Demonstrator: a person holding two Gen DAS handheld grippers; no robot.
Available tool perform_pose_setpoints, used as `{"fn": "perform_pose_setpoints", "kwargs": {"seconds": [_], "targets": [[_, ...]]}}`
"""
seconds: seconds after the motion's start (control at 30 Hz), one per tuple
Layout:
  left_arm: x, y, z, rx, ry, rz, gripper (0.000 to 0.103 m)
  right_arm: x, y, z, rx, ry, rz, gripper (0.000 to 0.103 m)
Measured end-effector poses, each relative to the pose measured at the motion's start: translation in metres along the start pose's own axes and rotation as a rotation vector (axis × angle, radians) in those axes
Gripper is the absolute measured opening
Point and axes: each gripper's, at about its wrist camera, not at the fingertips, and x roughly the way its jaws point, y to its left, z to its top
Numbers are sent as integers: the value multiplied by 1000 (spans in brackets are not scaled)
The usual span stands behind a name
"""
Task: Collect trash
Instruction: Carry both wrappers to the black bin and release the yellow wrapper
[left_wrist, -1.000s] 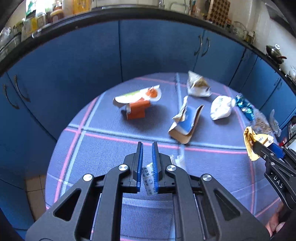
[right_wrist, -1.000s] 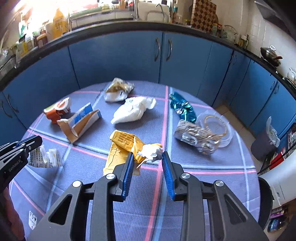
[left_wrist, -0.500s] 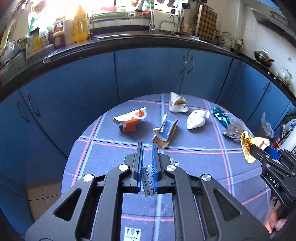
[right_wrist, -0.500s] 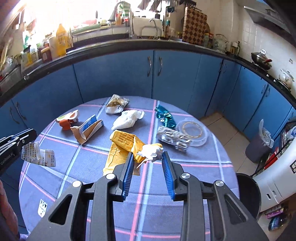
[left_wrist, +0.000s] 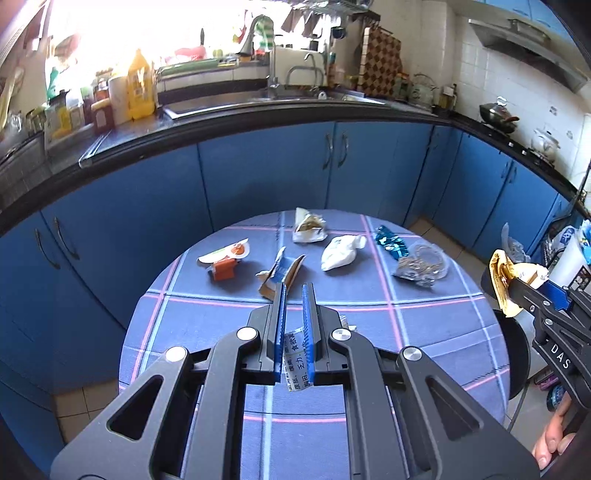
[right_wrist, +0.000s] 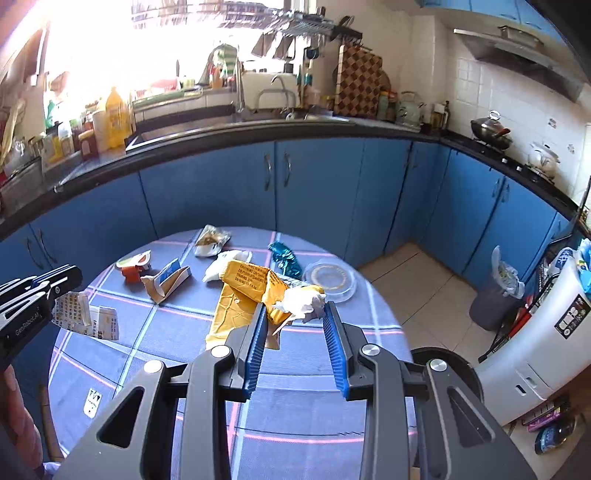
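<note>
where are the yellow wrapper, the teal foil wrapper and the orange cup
yellow wrapper (right_wrist: 242, 291), right wrist view, on its crumpled printed body
teal foil wrapper (left_wrist: 390, 242), left wrist view, on its crinkled middle
orange cup (left_wrist: 224, 268), left wrist view, on its orange side

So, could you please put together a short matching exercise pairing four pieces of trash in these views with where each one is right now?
Things:
1. printed white paper wrapper
2. yellow wrapper
3. teal foil wrapper
4. torn cardboard carton

Places:
A. lying on the table, beside the clear plastic lid
B. clamped in the left gripper
C. lying on the table, just right of the orange cup
D. held in the right gripper along with a white tissue

Pairs: 1-B, 2-D, 3-A, 4-C
</note>
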Motion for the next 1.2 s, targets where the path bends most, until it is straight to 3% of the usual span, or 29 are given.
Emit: {"fn": "perform_pose_setpoints", "kwargs": {"seconds": [0.63, 1.2], "targets": [[-39, -80, 5, 127, -73, -61, 10, -50, -58, -10, 82, -83, -69, 31], [-13, -162, 11, 240, -37, -145, 10, -36, -125, -26, 188, -49, -147, 31]]}}
